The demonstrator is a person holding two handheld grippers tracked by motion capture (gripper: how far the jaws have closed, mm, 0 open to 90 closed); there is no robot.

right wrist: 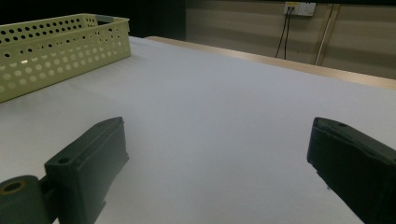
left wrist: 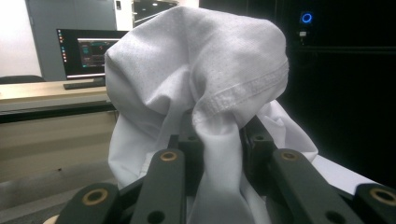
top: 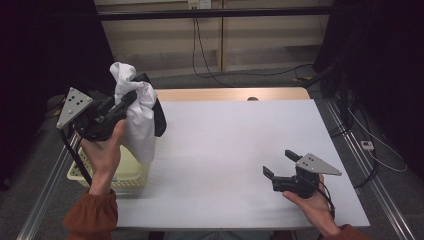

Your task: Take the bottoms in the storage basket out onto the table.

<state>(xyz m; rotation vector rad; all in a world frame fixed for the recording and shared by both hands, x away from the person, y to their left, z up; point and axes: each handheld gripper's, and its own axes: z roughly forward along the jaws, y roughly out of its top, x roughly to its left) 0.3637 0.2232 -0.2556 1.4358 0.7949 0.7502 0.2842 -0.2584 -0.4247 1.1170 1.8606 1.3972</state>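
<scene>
Cloths: one white cloth point(top: 137, 112) | baskets: one basket point(top: 127, 172) | left claw point(top: 122, 106) grasping cloth | right claw point(top: 280, 164) released

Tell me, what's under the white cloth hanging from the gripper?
Under the white cloth, held up by the left gripper, sits a pale yellow basket on the table. The cloth and hand cover its inside, so its contents cannot be seen.

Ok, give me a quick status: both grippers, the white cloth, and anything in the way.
Left hand-held gripper shut on white cloth, lifted above yellow basket. Right hand-held gripper open, empty, low over white table. Nothing in the way.
</scene>
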